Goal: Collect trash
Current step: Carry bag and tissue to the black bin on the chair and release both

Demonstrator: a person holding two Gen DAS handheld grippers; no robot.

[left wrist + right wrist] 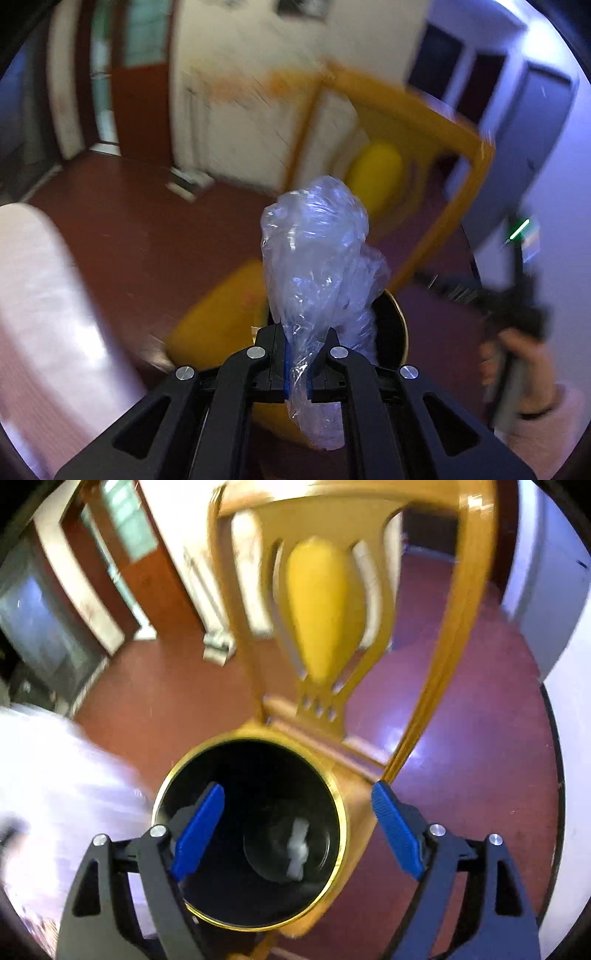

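My left gripper (297, 369) is shut on a crumpled clear plastic bag (314, 251), which sticks out well past the blue pads. Just behind the bag the gold rim of a black bin (400, 321) shows. In the right wrist view the bin (341, 812) is seen from above, round and dark inside, standing on a yellow chair seat. My right gripper (298, 788) hangs over its mouth, open wide with nothing between the blue pads (199, 830). A small pale scrap (297, 845) lies at the bin's bottom.
The yellow chair's tall back (325, 609) rises right behind the bin. A pale blurred cloth surface (55, 794) lies close on the left. Red-brown floor (166, 694) runs to a white wall and a door. A person's hand (524, 373) grips the other tool at the right.
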